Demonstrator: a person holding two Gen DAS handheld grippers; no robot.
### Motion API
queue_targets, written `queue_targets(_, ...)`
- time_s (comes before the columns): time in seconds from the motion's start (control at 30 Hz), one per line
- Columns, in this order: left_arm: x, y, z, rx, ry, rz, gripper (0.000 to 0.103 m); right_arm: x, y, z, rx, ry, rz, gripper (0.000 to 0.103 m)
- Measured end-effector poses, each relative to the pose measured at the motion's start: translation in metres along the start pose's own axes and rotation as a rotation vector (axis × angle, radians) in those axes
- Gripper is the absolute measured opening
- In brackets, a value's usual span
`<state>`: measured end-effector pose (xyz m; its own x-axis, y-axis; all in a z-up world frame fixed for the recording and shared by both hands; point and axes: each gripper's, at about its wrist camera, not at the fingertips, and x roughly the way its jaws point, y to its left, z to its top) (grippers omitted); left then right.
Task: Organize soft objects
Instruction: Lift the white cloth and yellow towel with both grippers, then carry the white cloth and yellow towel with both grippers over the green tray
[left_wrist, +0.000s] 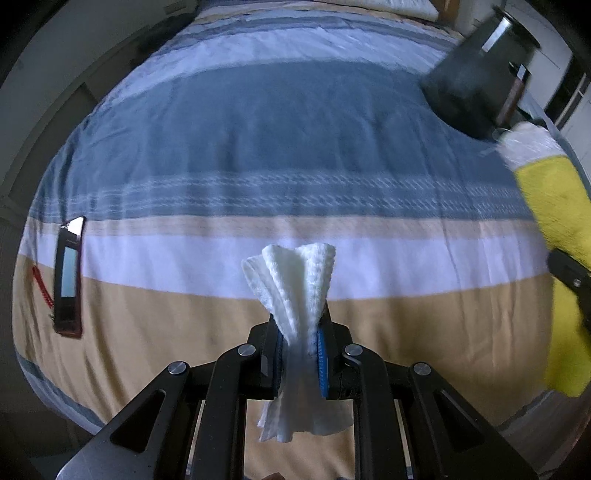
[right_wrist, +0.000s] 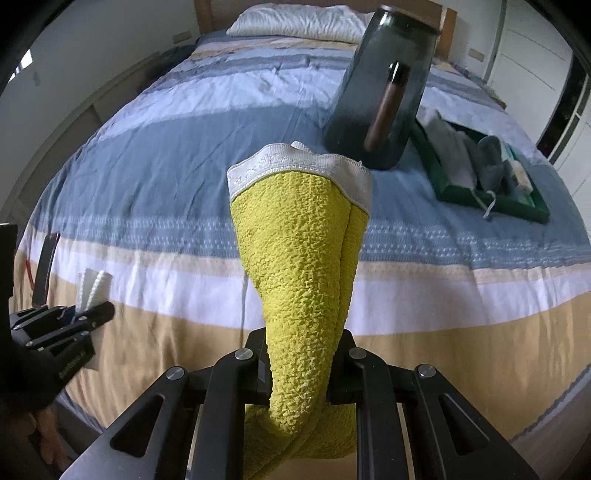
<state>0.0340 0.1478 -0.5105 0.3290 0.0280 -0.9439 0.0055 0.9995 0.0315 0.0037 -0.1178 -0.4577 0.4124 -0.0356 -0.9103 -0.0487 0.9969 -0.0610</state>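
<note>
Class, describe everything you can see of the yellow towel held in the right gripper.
The yellow towel is nubbly terry cloth with a white woven band along its far edge. It is bunched and pinched in the right gripper, standing up and fanning out ahead of the closed jaws, the rest hanging below. It is lifted above the striped bedspread; only the gripper touches it.
</note>
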Motion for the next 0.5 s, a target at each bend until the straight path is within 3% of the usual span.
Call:
queue_targets(0.2,-0.013,0.018,0.016,0.025,-0.029,-0.002,0.012,-0.021,0.010,0.006,0.049,-0.023,-0.048,0.016)
queue_targets(0.5,-0.029,-0.005,0.034,0.100,-0.077,-0.066,0.012,-0.068,0.000,0.004,0.127,-0.071,-0.138,0.016)
